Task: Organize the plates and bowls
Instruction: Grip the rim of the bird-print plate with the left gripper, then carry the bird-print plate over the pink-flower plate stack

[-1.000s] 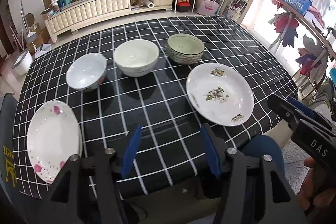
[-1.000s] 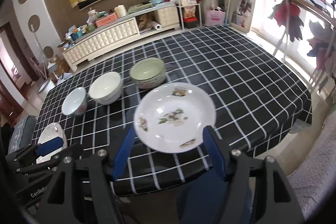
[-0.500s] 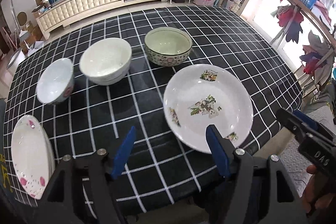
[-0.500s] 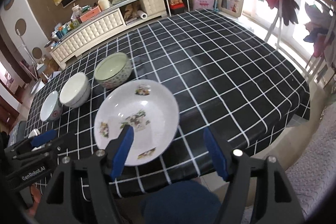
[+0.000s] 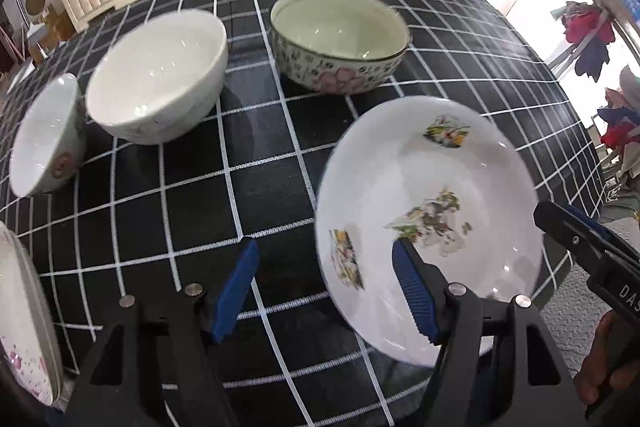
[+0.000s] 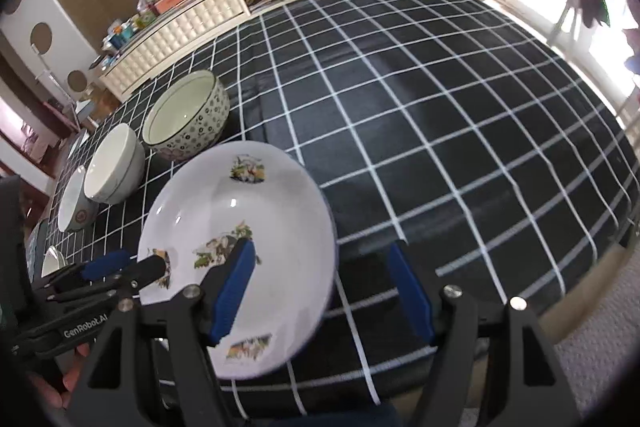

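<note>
Both tools have closed in on the white flower-printed ceramic plate [image 5: 432, 195] at the bench's [image 6: 460, 115] near edge. The left tool [image 5: 322, 291] and the right tool [image 6: 320, 291] gape wide, empty, each with one finger over the rim, likely readying a lift.

The right gripper [image 6: 322, 291] is reaching in from the bottom of the frame, fingers [image 6: 234, 291] spread wide, the left one lying over a floral plate [image 6: 256, 223] at lower left. The left gripper [image 6: 116, 267] is poking in at the left edge over the plate's rim. Three bowls, patterned [image 6: 188, 117], white [image 6: 114, 171] and small [image 6: 76, 205], are standing in a row toward the left on the checked tabletop [image 6: 440, 107].
</note>
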A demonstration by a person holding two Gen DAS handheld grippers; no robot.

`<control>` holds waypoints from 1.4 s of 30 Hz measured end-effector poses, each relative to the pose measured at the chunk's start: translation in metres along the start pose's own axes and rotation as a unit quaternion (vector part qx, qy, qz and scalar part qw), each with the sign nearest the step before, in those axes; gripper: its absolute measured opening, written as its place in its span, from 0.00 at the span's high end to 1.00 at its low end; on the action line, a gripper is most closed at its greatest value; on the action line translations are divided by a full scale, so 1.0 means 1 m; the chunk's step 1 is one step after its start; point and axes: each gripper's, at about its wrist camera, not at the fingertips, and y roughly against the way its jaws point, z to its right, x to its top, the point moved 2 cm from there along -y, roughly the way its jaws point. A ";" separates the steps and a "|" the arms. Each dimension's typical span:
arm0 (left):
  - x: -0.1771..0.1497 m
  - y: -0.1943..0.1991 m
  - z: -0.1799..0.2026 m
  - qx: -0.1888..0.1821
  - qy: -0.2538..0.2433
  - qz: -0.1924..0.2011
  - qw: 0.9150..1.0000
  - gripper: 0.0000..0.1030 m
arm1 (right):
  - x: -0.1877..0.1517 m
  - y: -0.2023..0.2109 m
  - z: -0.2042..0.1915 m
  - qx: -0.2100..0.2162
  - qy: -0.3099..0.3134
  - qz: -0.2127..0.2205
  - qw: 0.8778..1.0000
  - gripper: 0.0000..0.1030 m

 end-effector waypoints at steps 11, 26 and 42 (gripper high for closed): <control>0.003 -0.019 0.007 -0.026 -0.019 -0.013 0.999 0.80 | 0.002 -0.026 0.004 0.009 0.000 -0.032 0.999 0.77; -0.003 -0.007 -0.006 -0.035 -0.003 -0.014 0.999 0.81 | -0.010 -0.007 0.005 0.021 -0.016 -0.037 0.999 0.81; -0.044 0.092 -0.079 -0.006 0.035 0.048 0.998 0.81 | -0.019 0.036 -0.080 0.067 0.039 0.002 0.997 0.84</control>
